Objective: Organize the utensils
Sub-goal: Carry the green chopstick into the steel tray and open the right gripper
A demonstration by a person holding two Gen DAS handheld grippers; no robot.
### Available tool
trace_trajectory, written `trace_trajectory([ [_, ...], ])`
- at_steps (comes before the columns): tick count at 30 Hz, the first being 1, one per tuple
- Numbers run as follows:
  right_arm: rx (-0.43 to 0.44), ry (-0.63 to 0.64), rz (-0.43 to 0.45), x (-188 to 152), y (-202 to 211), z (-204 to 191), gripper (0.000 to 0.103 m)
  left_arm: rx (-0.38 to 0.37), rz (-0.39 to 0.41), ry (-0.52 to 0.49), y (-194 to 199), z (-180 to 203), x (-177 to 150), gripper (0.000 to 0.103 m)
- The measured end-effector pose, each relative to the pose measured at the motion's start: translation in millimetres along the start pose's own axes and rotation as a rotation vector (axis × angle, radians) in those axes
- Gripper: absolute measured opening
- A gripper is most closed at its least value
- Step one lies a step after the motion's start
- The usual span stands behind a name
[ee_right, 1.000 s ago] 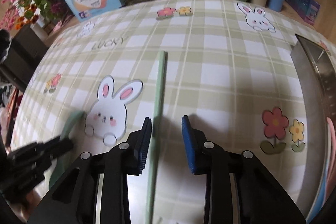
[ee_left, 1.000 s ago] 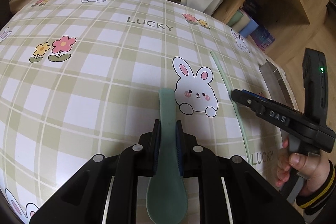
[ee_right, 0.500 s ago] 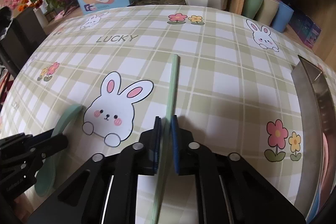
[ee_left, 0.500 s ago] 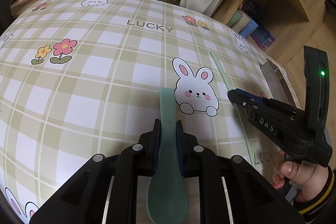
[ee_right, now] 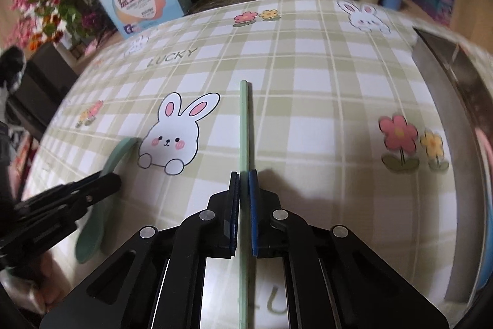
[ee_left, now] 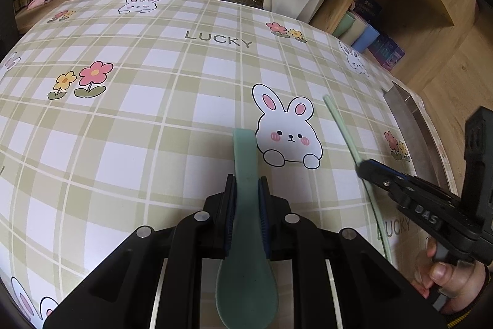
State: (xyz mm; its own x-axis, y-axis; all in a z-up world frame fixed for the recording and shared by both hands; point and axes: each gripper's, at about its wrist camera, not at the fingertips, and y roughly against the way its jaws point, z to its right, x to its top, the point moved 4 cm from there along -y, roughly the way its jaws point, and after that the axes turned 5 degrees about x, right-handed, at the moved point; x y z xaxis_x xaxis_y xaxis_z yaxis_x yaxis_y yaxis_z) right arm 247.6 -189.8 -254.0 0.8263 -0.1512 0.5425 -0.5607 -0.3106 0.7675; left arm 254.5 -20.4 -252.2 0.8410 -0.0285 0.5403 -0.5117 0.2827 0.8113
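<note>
Right gripper has just clamped shut on the green chopstick; left gripper keeps pinching the spoon, both ready to lift off the desk

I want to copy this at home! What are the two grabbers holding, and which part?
The left gripper pinches a flat green plastic spoon by its handle. The right gripper pinches a thin pale-green chopstick partway along its length.

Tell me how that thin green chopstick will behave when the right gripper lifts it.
The chopstick looks stiff, so it probably won't droop. Pinched near mid-length by the right gripper, it may pivot or slip. It probably weighs little.
</note>
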Motion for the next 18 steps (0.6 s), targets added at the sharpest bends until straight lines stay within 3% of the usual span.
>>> trace_trajectory([
  [7, 0.071, -0.024, 0.06, 1.9, 25.7, 2.4, 0.006, -0.051, -0.032, 0.081, 0.1, -10.1, 2.8, 0.014],
  [18, 0.128, -0.078, 0.192, 16.1, 72.5, 30.6, 0.006, -0.045, -0.014, 0.051, 20.3, 18.8, 8.5, 0.014],
])
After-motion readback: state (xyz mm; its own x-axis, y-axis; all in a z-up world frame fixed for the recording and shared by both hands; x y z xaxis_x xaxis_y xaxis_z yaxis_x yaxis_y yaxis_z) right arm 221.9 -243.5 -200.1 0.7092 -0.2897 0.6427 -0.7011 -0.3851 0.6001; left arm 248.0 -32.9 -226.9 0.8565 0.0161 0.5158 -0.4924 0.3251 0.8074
